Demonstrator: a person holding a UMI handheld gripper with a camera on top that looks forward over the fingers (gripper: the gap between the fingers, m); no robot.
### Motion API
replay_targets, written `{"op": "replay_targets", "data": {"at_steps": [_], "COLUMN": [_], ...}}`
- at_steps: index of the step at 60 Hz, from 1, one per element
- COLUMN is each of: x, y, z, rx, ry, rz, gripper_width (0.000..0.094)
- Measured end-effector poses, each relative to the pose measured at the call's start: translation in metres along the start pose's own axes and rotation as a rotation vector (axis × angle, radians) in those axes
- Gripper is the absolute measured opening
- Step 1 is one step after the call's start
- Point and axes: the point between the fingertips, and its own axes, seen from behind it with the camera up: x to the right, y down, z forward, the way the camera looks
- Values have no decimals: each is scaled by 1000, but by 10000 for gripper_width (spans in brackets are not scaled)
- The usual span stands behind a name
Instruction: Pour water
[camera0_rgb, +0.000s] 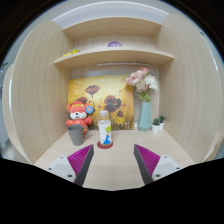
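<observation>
A small clear bottle (105, 130) with a white cap and a blue-and-yellow label stands upright on the wooden table (115, 165), beyond my fingers and a little left of the gap. A dark grey cup (77, 134) stands to its left, in front of an orange plush fox (76, 114). My gripper (114, 162) is open and empty, with the purple pads (82, 160) wide apart low over the table, well short of the bottle.
A blue-green vase with pink flowers (145, 106) and a small potted plant (159, 124) stand at the right rear. A flower painting (108, 98) leans on the back wall. A wooden shelf (112, 55) hangs above. Wooden side walls close in both sides.
</observation>
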Motion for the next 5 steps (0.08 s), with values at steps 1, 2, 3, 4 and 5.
{"op": "replay_targets", "data": {"at_steps": [1, 2, 3, 4, 5], "x": [1, 1, 0, 0, 0], "y": [-2, -4, -5, -5, -6], "z": [-2, -4, -5, -6, -7], "rx": [5, 6, 6, 6, 6], "ry": [1, 2, 1, -1, -4], "rz": [1, 2, 5, 9, 12], "gripper_width": [831, 830, 830, 830, 830]}}
